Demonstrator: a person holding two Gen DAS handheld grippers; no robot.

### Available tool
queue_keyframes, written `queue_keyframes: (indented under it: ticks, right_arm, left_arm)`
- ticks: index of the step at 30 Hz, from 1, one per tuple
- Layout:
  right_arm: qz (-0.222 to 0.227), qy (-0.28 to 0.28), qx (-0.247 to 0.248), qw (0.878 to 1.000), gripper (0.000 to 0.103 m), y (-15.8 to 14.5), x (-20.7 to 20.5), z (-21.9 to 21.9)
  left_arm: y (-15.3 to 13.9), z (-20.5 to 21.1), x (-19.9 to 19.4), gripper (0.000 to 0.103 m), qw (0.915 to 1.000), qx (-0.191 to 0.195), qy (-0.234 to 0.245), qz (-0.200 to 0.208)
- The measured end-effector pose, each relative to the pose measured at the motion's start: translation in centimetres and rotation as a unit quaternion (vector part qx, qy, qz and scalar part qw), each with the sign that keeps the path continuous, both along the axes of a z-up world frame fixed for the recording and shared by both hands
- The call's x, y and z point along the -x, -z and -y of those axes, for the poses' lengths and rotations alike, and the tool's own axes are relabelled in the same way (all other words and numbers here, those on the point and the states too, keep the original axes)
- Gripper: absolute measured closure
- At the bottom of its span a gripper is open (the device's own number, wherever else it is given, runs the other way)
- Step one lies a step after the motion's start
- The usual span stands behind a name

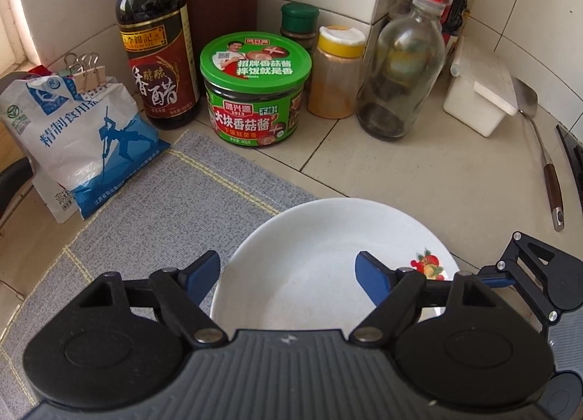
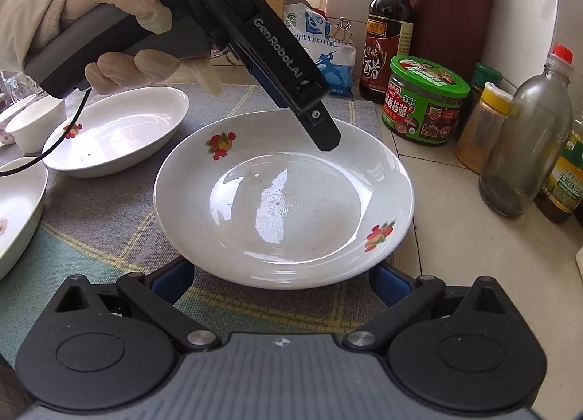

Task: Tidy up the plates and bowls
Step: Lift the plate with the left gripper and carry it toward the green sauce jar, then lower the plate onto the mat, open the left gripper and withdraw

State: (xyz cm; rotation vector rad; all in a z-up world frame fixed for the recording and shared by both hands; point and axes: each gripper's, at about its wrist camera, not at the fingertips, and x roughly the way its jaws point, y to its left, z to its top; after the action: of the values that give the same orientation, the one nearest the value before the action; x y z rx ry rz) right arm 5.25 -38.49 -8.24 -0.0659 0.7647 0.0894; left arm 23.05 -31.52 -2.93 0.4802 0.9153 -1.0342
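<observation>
Round plate (image 2: 284, 197) on grey mat (image 2: 109, 223), dead centre, no long axis; near rim at 6 o'clock between right tongs (image 2: 280, 278), spread wide, gripping nothing. Left tongs (image 1: 288, 274) at 12 o'clock above far rim, also wide open and empty. Right side nearer for rim grasp.

On the dark glass vinegar bottle with the red-brown label (image 1: 155, 52), "李錦記", "LEE KUM KEE" and large "香醋" can be read. On the green-lidded mushroom sauce jar (image 1: 255, 92), "招牌香菇酱 拌饭就是香" is printed on the lid, and "鸿兴源 1913", "大块香菇酱" and "净含量:400克" on its side. On the white-and-blue plastic salt bag (image 1: 83, 136), "精制食用盐" is shown. "GenRobot.AI" is lettered on the black left gripper (image 2: 278, 52).
</observation>
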Motion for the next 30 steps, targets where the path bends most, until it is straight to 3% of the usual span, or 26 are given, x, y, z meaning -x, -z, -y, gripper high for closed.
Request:
queue_keyframes:
  ticks: [7, 12, 19, 25, 30]
  right_arm:
    - [0.014, 0.009, 0.002, 1.000, 0.000, -1.3, 3.0, -1.2]
    - [0.028, -0.006, -0.011, 1.000, 0.000, -2.0, 4.9, -2.4]
    - [0.041, -0.051, -0.019, 0.998, 0.000, -2.8, 6.7, -4.2]
    - [0.044, -0.107, -0.020, 0.993, 0.000, -3.0, 7.5, -5.9]
    - [0.036, -0.153, -0.018, 0.987, 0.000, -2.4, 8.2, -7.6]
  left_arm:
    - [-3.5, -3.8, 2.9, 0.014, 0.9980, 0.042, -0.040, 0.023]
    - [-5.6, -7.3, 5.8, 0.007, 0.9918, 0.085, -0.081, 0.051]
    - [-6.5, -12.0, 10.0, 0.007, 0.9866, 0.077, -0.136, 0.046]
    - [-5.5, -17.7, 13.1, 0.007, 0.9721, 0.073, -0.222, 0.014]
    - [-4.5, -21.8, 16.7, 0.007, 0.9539, 0.076, -0.290, 0.022]
